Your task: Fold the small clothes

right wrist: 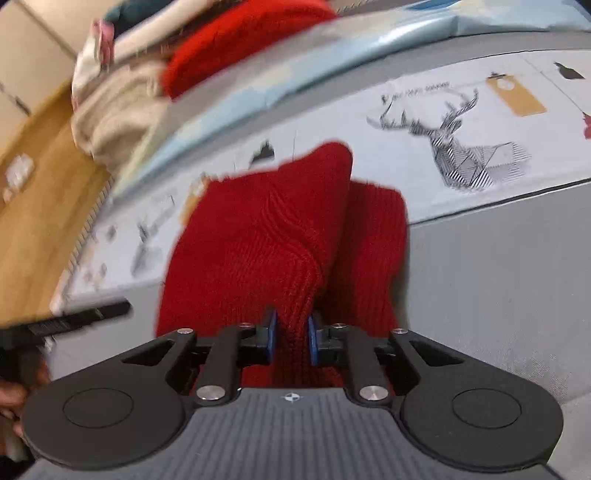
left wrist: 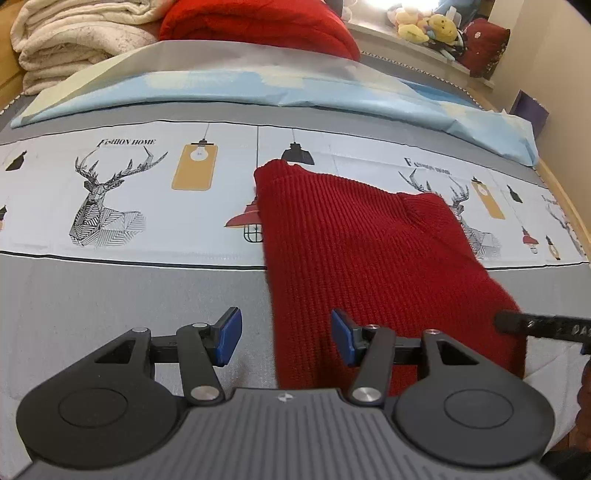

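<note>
Right wrist view, blurred, shows the red knit garment (right wrist: 258, 236) lying on the printed bedsheet (right wrist: 498, 258) near the bed's front edge, a raised fold of it apparently pinched between the nearly closed blue pads of the right gripper (right wrist: 291, 338). Left wrist view has the left gripper (left wrist: 286, 338) about half open and holding nothing, over the garment's near left edge, with a folded blue quilt (left wrist: 221, 92) along the bed's far side.

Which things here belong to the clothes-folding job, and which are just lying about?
Part of the job:
- dark red ribbed knit garment
- right tongs, shut on its fold
- left tongs, open at its edge

Just lying about:
- cream fleece blanket
- bright red cushion
- yellow plush toys
</note>
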A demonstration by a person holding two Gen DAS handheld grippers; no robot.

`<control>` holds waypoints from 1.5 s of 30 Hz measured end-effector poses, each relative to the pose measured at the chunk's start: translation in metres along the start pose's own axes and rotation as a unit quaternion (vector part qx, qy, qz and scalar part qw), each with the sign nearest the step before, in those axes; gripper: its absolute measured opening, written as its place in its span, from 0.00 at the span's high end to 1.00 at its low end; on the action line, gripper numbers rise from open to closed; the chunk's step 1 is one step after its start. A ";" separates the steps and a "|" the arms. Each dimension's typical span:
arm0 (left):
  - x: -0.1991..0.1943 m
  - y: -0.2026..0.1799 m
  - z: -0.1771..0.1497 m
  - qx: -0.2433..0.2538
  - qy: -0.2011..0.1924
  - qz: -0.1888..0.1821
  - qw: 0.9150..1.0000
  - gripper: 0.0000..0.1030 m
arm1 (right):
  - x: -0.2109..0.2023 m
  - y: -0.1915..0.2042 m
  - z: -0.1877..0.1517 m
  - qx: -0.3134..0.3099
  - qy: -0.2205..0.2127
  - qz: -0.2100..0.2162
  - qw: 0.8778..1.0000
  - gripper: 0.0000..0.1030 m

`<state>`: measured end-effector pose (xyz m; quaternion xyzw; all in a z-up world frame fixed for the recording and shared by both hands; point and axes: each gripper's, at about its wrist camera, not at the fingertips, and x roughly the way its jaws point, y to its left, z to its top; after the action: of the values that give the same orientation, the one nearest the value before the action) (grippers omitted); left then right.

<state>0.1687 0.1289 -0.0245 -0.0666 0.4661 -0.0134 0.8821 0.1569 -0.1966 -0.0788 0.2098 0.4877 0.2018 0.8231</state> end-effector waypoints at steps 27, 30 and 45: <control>-0.024 -0.028 -0.031 0.074 -0.002 -0.014 0.997 0.23 | -0.009 0.010 -0.023 -0.031 0.016 -0.133 0.990 0.47; -0.065 -0.036 -0.031 0.074 -0.075 0.016 0.994 0.15 | -0.048 0.020 -0.026 -0.024 -0.044 -0.129 0.990 0.46; -0.149 -0.064 -0.166 0.084 -0.166 0.075 0.980 0.11 | -0.155 0.063 -0.128 -0.176 -0.224 -0.195 0.938 0.07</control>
<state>-0.0493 0.0604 0.0135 0.0410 0.3139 0.0249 0.9482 -0.0337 -0.2081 0.0109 0.0023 0.2785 0.0677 0.9580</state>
